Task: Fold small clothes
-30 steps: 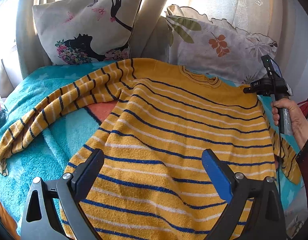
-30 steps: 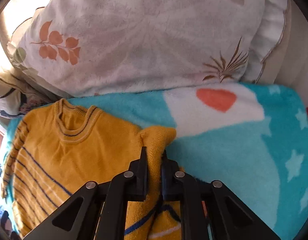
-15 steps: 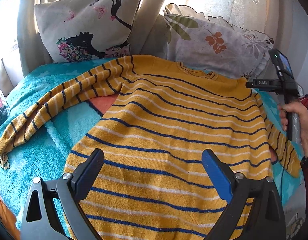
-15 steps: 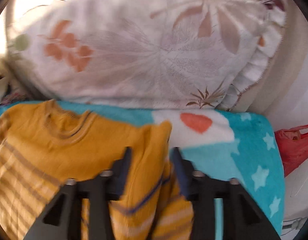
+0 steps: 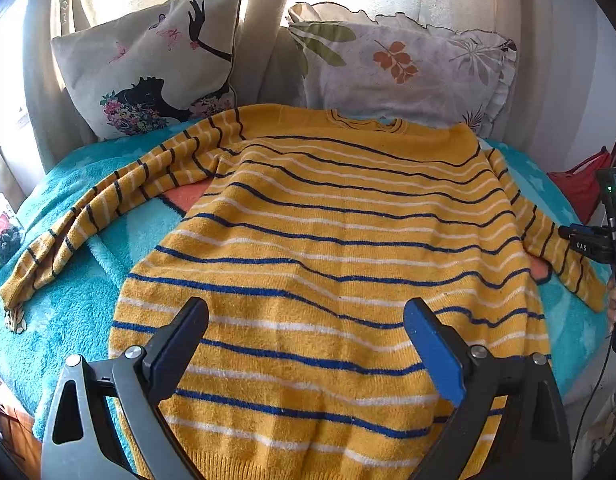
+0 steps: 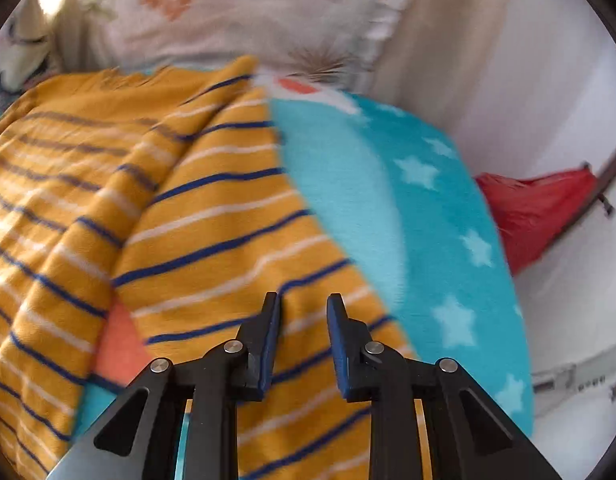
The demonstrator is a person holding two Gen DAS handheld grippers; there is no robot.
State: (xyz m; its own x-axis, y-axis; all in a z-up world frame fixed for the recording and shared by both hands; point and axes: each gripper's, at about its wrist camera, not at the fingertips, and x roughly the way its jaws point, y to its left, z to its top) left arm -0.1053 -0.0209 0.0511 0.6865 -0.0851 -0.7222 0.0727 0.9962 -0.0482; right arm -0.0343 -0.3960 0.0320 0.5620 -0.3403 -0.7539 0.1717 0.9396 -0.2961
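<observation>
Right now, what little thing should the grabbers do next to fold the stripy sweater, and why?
Probably close the right gripper on the sleeve below it. Its jaws stand a little apart over the sleeve's stripes, holding nothing, and the sweater lies flat on the blue blanket with both sleeves spread out. The left gripper hangs wide open over the hem.

A bed covered with a turquoise fleece blanket (image 5: 68,312) with white stars carries a yellow striped sweater (image 5: 327,260), spread flat with both sleeves out, and two printed pillows (image 5: 148,68) stand at its far edge
</observation>
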